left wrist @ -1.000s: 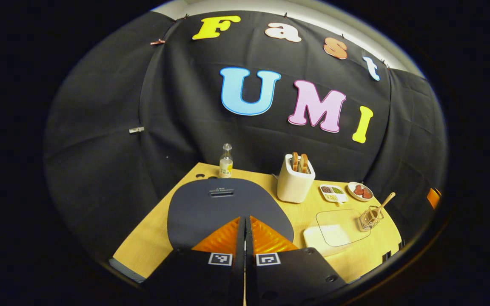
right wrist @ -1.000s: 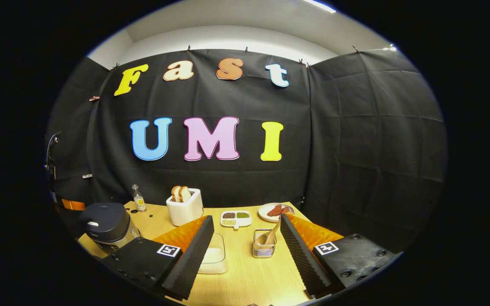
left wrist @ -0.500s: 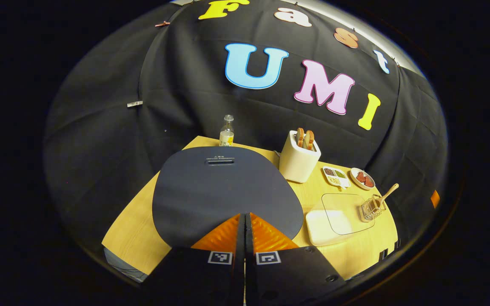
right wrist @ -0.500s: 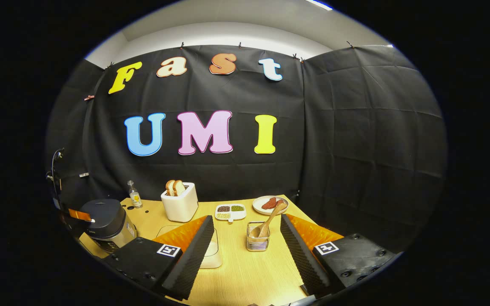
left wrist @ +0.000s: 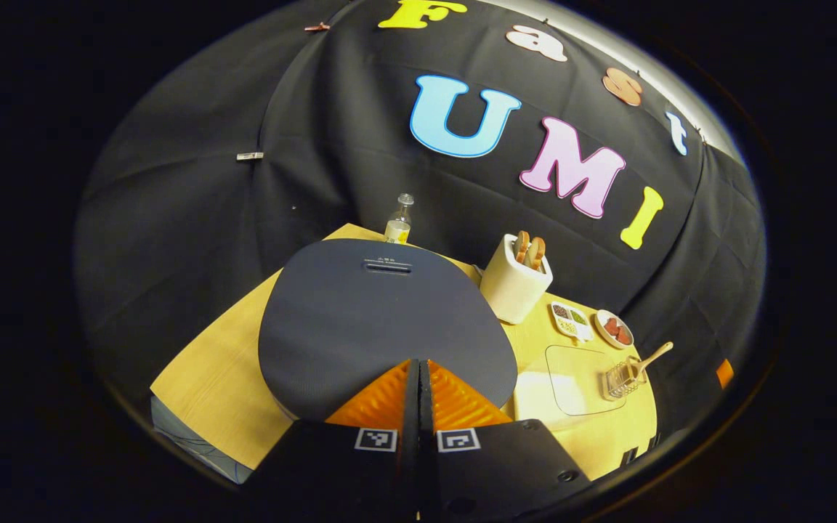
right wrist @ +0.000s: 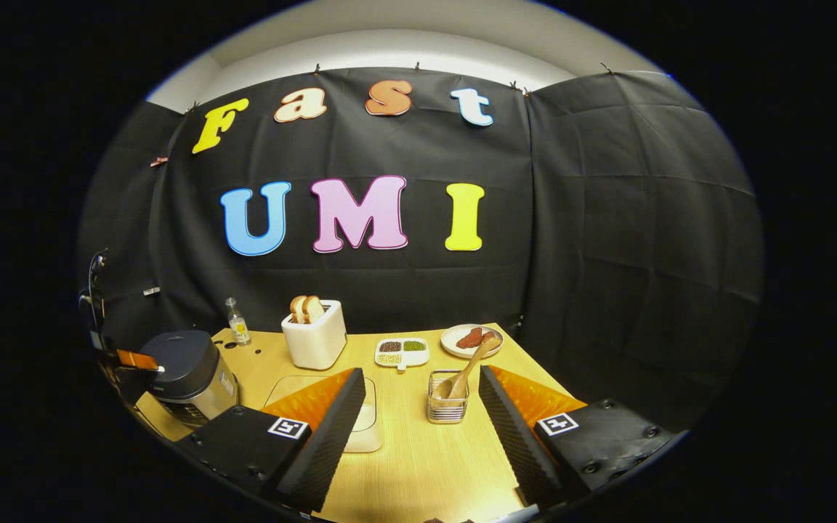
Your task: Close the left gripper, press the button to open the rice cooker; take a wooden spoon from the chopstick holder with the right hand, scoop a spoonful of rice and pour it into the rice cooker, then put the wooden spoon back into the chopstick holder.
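The dark rice cooker point(left wrist: 382, 319) stands with its lid down right under my left gripper point(left wrist: 418, 365), which is shut with nothing between its fingers, its tips at the lid's near edge. In the right gripper view the cooker point(right wrist: 186, 367) is at the far left, with the left gripper point(right wrist: 139, 359) at its front rim. A wire chopstick holder point(right wrist: 447, 399) holds the wooden spoon point(right wrist: 471, 363), its handle leaning right. My right gripper point(right wrist: 420, 373) is open, short of the holder. The rice container point(right wrist: 371, 428) with a clear lid lies beside its left finger.
A white toaster point(right wrist: 314, 338) with bread, a small bottle point(right wrist: 235, 322), a divided seasoning dish point(right wrist: 402, 351) and a plate point(right wrist: 471, 340) of red food line the back of the wooden table point(right wrist: 418, 465). Black cloth walls close in behind and on the right.
My left gripper has come down and forward over the cooker lid, which now looks larger. The right gripper has shifted only slightly and stays open.
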{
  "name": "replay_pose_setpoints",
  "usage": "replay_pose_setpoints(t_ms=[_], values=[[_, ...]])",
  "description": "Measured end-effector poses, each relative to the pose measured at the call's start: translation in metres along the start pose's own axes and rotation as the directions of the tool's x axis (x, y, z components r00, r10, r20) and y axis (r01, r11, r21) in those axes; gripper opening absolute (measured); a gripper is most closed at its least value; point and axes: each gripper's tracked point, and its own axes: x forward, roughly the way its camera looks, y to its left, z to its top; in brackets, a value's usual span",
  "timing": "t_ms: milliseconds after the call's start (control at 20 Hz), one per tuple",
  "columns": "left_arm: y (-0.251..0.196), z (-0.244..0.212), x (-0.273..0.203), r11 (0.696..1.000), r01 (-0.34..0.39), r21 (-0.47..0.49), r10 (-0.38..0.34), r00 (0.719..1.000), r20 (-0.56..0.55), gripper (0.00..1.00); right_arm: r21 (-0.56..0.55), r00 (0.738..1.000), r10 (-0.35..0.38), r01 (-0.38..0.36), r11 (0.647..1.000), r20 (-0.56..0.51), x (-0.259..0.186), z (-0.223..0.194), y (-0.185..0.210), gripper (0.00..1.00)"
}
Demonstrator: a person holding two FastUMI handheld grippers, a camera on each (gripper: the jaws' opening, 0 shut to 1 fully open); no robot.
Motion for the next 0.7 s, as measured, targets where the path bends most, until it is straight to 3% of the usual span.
replay_pose_setpoints(t_ms=[400,550,700], values=[[-0.003,0.005,-0.007,0.993,-0.109,0.035,0.108,0.994,0.027,0.06,-0.005,0.996,0.085,-0.085,0.996,-0.027,0.033,0.002,-0.004,0.99],[-0.015,0.045,-0.03,0.988,-0.138,0.062,0.126,0.978,0.167,0.06,-0.012,0.997,0.076,-0.076,0.997,-0.017,0.051,0.01,-0.019,0.98],[-0.027,0.104,-0.068,0.975,-0.203,0.089,0.159,0.92,0.357,0.06,-0.006,0.997,0.074,-0.074,0.997,-0.012,0.071,0.016,-0.029,0.99]])
